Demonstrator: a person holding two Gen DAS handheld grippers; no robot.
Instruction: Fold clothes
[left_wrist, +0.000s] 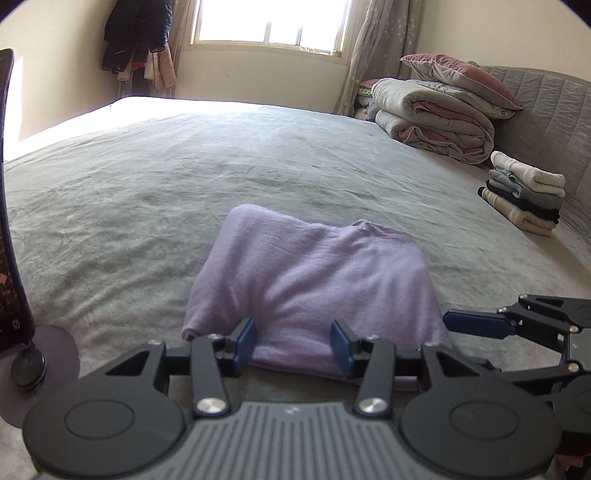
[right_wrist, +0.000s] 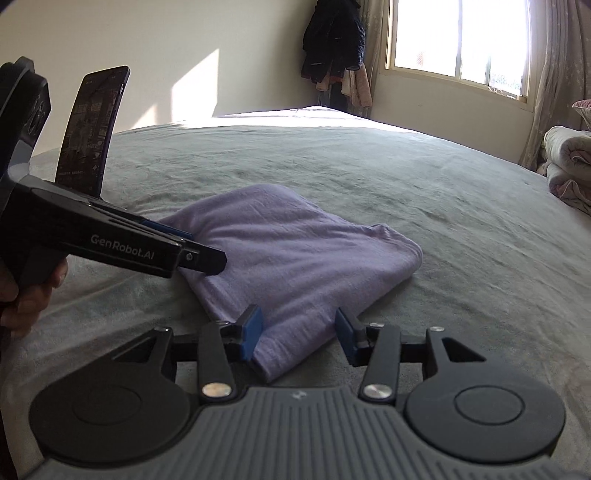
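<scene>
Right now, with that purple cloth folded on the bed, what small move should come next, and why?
Probably draw both grippers back. The lavender garment already lies as a folded bundle on the grey bedspread; left gripper and right gripper have jaws apart around its near edge, pressing nothing. Later it could join the stack of folded clothes.

Grey bed — folded lilac garment, clothes stack, rolled quilts.

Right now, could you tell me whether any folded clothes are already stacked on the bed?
Yes, a stack of folded clothes sits at the far right of the bed, beside the headboard.
</scene>
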